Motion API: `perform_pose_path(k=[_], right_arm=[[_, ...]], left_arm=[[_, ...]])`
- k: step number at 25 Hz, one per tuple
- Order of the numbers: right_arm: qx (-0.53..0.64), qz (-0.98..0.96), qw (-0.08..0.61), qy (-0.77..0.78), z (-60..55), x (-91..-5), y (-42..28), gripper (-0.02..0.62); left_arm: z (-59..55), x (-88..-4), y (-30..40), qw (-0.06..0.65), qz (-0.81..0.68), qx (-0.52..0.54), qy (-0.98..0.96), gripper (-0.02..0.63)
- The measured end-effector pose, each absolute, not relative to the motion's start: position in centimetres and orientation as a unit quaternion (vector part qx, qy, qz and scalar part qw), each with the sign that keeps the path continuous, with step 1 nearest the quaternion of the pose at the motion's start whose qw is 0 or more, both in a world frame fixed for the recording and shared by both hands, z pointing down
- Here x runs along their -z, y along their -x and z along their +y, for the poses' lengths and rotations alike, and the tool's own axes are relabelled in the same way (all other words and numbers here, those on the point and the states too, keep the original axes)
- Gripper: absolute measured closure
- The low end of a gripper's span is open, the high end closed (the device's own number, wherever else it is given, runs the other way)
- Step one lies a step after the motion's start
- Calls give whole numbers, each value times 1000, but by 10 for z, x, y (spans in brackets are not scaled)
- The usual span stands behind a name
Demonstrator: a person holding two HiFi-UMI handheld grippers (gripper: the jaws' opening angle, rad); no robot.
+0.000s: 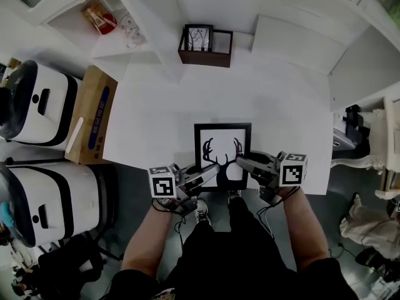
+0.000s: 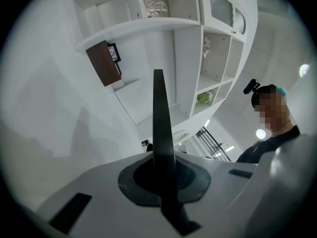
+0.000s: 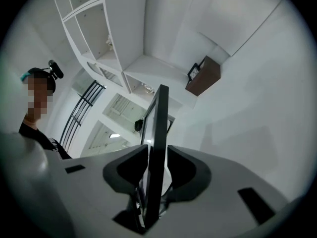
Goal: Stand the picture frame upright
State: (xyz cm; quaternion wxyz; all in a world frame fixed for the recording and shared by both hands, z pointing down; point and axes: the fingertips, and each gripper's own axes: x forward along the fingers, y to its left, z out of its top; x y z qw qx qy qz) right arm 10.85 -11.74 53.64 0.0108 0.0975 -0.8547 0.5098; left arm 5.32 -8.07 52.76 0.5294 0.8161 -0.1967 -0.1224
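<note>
Keep left tongs clamped on the picture frame at its near-left edge, by the bench rim; pinch right tongs, gaping loosely astride the right edge, before tipping; lift both evenly; seat bottom edge squarely.

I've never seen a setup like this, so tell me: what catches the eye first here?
First, the black square picture frame with a deer-antler silhouette at the near edge of the white table. The left gripper is clamped on its left side, and the right gripper has its jaws open around the right side. Next, the dark brown wooden box at the table's far edge, holding a smaller picture.
</note>
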Motion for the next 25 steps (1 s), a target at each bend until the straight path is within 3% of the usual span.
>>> perform_pose_path(k=[4,9,25], right_arm=[[-499,-864,8,-66,-102,-522,-88,526],[-470,-881,14,-50,-81,-503,-51,532],[-413,-910,17,-36,-67,-473,-28,540]], left_arm=[[-68,-518,-37,516,-199,123,-824,592],[-46,-503,-1,489,-211,123,-837,592],[-34,-480,24,431,-246,74,-865,566]])
